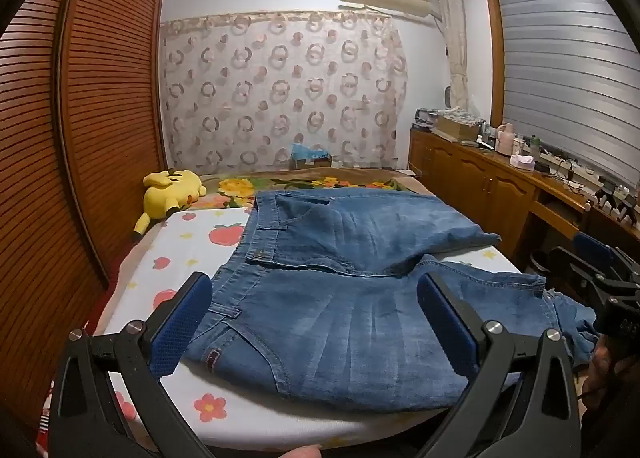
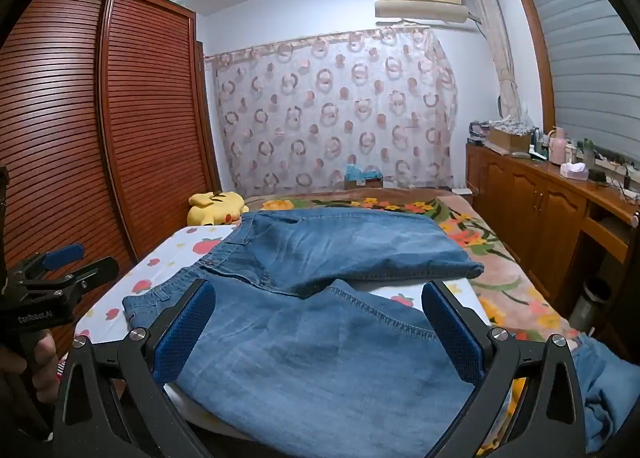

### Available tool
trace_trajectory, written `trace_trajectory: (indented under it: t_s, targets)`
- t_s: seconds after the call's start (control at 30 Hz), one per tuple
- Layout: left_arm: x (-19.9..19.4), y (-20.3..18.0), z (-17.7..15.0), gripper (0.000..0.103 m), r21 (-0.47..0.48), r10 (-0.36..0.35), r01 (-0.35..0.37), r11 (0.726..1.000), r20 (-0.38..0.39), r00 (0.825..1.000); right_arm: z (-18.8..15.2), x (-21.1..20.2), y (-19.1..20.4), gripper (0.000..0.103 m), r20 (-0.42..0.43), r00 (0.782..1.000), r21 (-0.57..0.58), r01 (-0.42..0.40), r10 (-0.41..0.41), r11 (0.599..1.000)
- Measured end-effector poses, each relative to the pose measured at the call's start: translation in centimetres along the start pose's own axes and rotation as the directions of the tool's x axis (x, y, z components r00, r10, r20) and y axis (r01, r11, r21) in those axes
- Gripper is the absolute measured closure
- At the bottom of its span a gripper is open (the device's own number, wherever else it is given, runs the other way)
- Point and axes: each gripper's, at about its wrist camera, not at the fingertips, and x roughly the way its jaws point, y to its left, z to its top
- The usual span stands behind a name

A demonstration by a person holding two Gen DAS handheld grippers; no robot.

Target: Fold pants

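Observation:
Blue jeans (image 1: 340,298) lie spread on the bed, waistband to the left, front side up, legs to the right. The far leg is folded back short; the near leg runs off the bed's right edge. My left gripper (image 1: 316,298) is open above the near hip and waistband. My right gripper (image 2: 320,310) is open above the near leg (image 2: 320,358). The left gripper also shows in the right wrist view (image 2: 64,258), and the right gripper in the left wrist view (image 1: 592,266).
The bed has a white fruit-print sheet (image 1: 192,246) and a floral blanket (image 2: 500,258). A yellow plush toy (image 1: 172,193) lies at the far left. A slatted wooden wardrobe (image 1: 60,137) stands left; a wooden cabinet (image 2: 540,209) with clutter stands right.

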Motion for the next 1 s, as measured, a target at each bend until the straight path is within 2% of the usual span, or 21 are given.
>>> trace_trajectory:
  t_s: [1.0]
  targets:
    - [-0.01, 0.00, 0.02, 0.000, 0.005, 0.002, -0.002, 1.000, 0.004, 1.000, 0.09, -0.12, 0.11, 0.000, 0.005, 1.000, -0.009, 0.010, -0.010, 1.000]
